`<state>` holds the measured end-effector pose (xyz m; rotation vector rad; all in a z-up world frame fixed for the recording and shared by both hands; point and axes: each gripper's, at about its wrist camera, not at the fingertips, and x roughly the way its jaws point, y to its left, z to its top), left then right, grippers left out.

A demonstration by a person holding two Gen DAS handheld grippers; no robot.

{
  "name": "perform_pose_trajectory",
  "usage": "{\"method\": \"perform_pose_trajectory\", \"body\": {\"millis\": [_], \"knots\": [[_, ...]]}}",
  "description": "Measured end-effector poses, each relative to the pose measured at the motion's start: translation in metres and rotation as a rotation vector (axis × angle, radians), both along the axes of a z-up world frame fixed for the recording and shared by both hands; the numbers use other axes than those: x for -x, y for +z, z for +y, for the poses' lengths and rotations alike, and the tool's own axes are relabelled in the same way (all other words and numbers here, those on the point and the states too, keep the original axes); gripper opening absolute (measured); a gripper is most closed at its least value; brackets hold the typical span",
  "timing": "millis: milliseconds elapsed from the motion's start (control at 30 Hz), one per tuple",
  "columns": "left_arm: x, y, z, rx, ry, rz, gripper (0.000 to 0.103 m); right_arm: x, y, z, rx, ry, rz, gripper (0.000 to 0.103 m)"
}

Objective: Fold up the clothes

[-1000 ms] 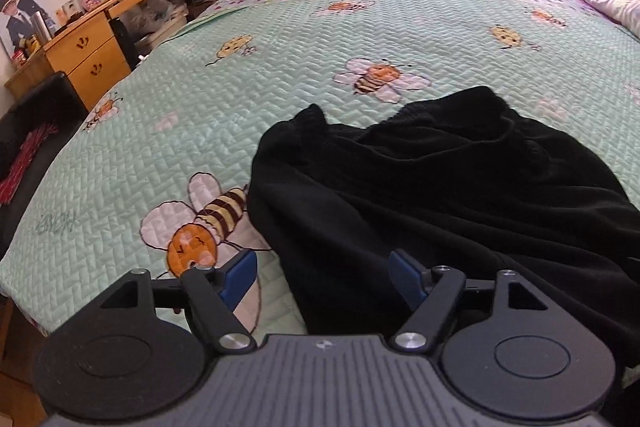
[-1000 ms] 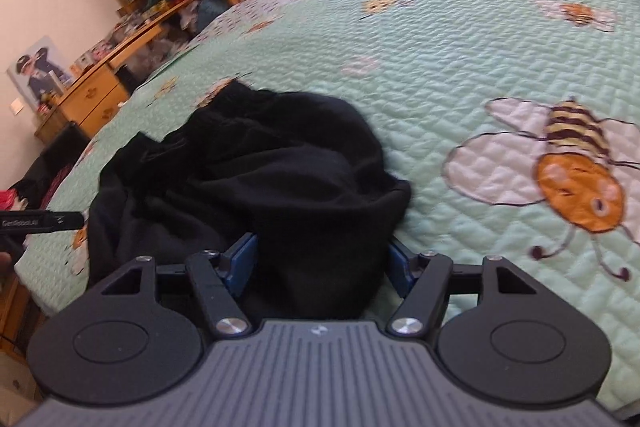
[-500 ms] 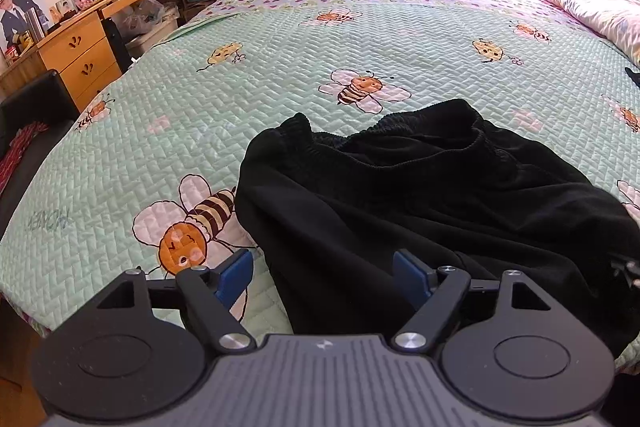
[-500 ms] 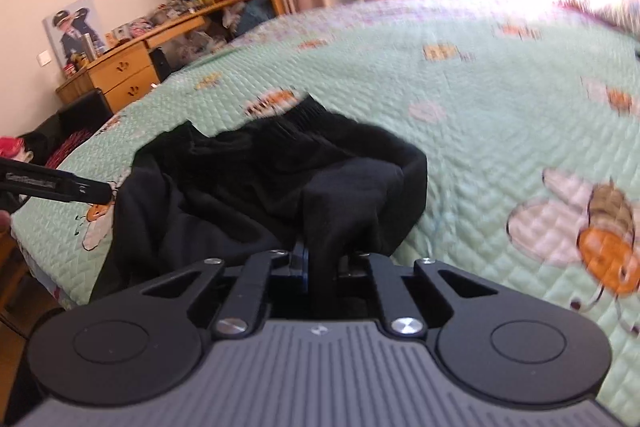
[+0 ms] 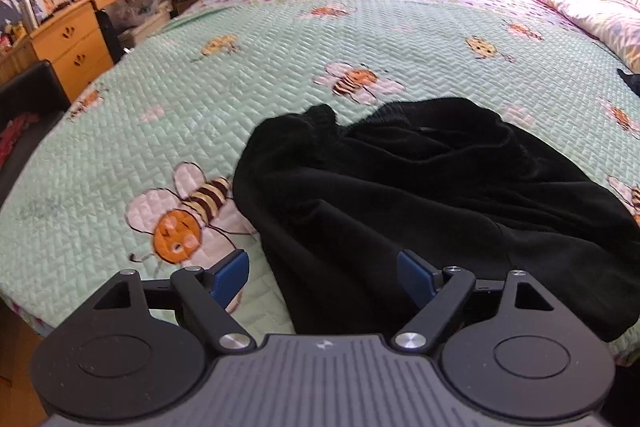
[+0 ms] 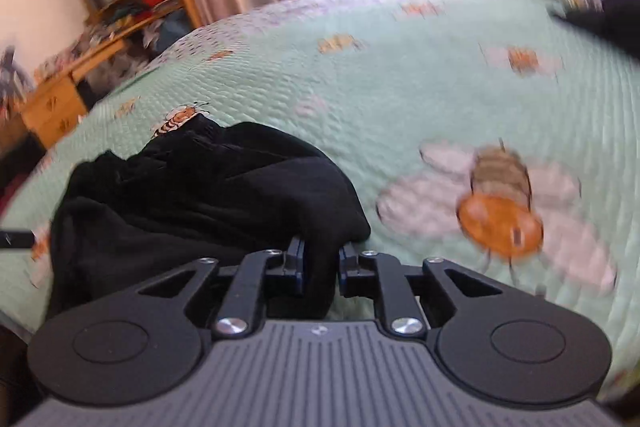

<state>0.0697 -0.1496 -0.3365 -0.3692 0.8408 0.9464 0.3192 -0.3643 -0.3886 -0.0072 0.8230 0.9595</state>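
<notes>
Right tongs (image 6: 320, 269) pinch black garment (image 6: 208, 195) edge — bedspread (image 6: 400, 99) beyond.

One black garment (image 5: 420, 195), two grippers, one bee-print quilt (image 5: 260, 67).

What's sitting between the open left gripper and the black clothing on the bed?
Nothing visible. The left gripper is open just above the near edge of the black garment, with only the bedspread beside it. The right gripper already pinches a fold.

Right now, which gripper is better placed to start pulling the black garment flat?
Right. The right gripper is shut on the black garment at its near edge, while the left gripper hangs open over the bedspread, holding nothing.
</notes>
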Motion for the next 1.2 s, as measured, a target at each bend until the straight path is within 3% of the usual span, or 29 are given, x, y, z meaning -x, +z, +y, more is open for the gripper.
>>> {"method": "perform_pose_trajectory", "body": {"millis": [67, 233, 400, 500, 567, 633, 700, 767, 833, 933, 1067, 1200], "knots": [[-0.005, -0.005, -0.001, 0.013, -0.011, 0.011, 0.083, 0.000, -0.004, -0.015, -0.040, -0.032, 0.041, 0.032], [-0.021, -0.010, -0.010, 0.035, -0.048, 0.039, 0.083, 0.001, 0.002, -0.033, -0.112, -0.049, 0.039, 0.033], [-0.036, -0.016, -0.018, 0.066, -0.071, 0.059, 0.083, 0.005, 0.015, -0.044, -0.136, -0.062, -0.077, 0.048], [-0.041, -0.025, -0.021, 0.099, -0.054, 0.074, 0.083, 0.015, 0.022, -0.054, -0.136, -0.078, -0.225, 0.052], [-0.042, -0.028, -0.021, 0.113, -0.048, 0.086, 0.083, 0.020, 0.028, -0.065, -0.131, -0.152, -0.355, 0.063], [-0.044, -0.031, -0.021, 0.125, -0.044, 0.095, 0.083, 0.025, 0.033, -0.081, -0.092, -0.292, -0.542, 0.089], [-0.045, -0.032, -0.022, 0.129, -0.045, 0.097, 0.083, 0.030, 0.032, -0.097, -0.023, -0.464, -0.753, 0.100], [-0.046, -0.033, -0.023, 0.135, -0.048, 0.098, 0.083, 0.031, 0.028, -0.112, 0.055, -0.607, -0.927, 0.103], [-0.048, -0.035, -0.024, 0.142, -0.056, 0.100, 0.083, 0.025, 0.023, -0.124, 0.136, -0.713, -1.021, 0.103], [-0.051, -0.037, -0.027, 0.152, -0.068, 0.108, 0.083, 0.007, 0.017, -0.144, 0.241, -0.815, -1.032, 0.103], [-0.053, -0.036, -0.029, 0.154, -0.068, 0.109, 0.083, -0.006, 0.019, -0.174, 0.195, -0.903, -1.001, 0.103], [-0.055, -0.033, -0.032, 0.140, -0.076, 0.103, 0.083, -0.009, 0.032, -0.181, 0.069, -0.837, -0.888, 0.103]]}}
